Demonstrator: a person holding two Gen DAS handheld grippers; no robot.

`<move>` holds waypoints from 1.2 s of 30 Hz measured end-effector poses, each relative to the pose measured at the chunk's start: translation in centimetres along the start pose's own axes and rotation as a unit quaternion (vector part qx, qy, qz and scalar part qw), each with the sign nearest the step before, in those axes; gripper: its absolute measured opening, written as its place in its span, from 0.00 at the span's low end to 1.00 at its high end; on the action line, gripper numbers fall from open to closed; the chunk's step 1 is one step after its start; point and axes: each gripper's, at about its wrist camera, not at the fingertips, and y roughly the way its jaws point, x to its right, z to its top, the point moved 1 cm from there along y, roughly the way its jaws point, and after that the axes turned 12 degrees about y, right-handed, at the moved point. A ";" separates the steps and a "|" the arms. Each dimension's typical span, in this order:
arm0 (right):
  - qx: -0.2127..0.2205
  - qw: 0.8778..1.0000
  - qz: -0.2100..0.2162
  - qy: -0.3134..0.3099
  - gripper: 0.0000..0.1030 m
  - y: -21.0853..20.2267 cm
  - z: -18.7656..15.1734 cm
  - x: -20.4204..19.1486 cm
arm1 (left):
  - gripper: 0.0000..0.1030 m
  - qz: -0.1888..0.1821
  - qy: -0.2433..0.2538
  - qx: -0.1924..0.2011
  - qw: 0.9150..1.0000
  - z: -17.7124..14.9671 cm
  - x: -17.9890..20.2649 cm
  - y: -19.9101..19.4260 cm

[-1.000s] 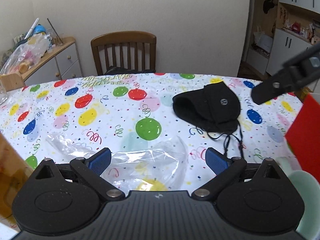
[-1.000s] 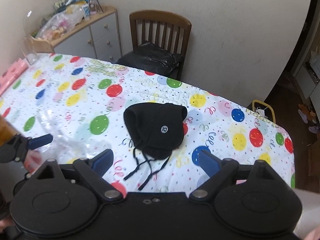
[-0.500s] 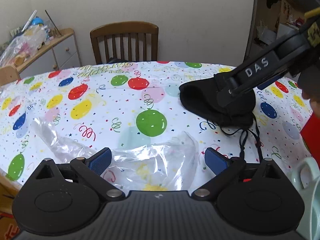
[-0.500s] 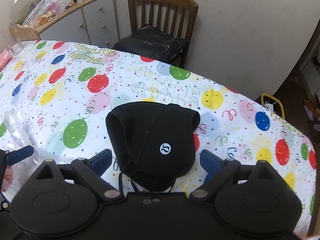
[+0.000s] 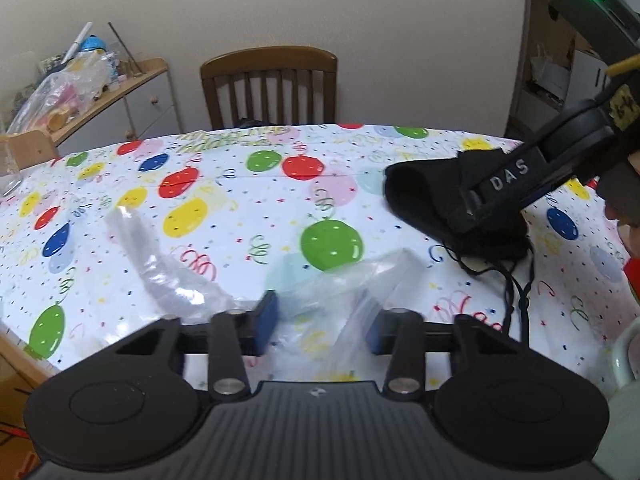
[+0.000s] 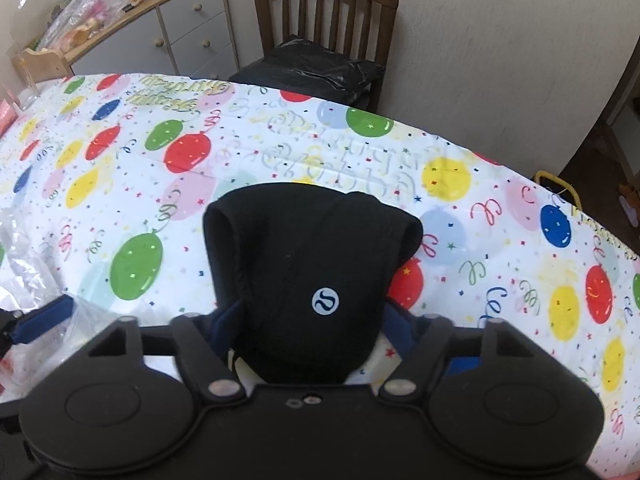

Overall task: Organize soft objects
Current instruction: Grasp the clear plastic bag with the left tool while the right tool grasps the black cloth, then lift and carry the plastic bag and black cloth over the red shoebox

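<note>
— What is seen on the counter (image 6: 280, 152)?

— A black knit hat (image 6: 312, 264), soft and rounded, with a small round white logo, is laid on a glossy tablecloth printed with balloons and streamers. Thin black cords (image 5: 516, 296) are trailed from its near edge. The near end of the hat is framed by the right gripper (image 6: 312, 324); its blue pads are set close against both sides of the fabric, though a firm pinch cannot be confirmed.

— And the left gripper (image 5: 320, 320)?

— It is held low over a crumpled clear plastic bag (image 5: 352, 284), thin and shiny. The blue pads are brought partway together with bag film between them; whether the film is actually clamped cannot be told.

— Where is the hat placed relative to the bag?

— In the left wrist view it is set beyond and to the right of the bag, partly hidden by the right gripper's black body marked "DAS".

— What else is shown?

— A wooden slat-back chair (image 6: 326, 12) is pushed to the far edge, a black plastic bag (image 6: 312, 68) resting on its seat. A grey drawer cabinet (image 6: 176, 36) with a cluttered wooden top is seen at far left.
</note>
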 end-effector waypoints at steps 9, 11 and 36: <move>0.019 1.000 -0.017 -0.005 0.09 -1.1 -0.4 -0.4 | 0.15 0.011 -0.021 -0.002 1.000 0.0 -1.0 -0.2; 0.025 0.999 -0.021 -0.009 0.07 -1.6 -0.7 -0.4 | 0.10 0.013 -0.022 -0.003 1.000 0.1 -0.9 -0.4; 0.154 0.988 0.008 0.014 0.06 -20.9 -5.3 1.6 | 0.05 -0.021 0.004 0.063 0.998 4.0 0.9 -10.6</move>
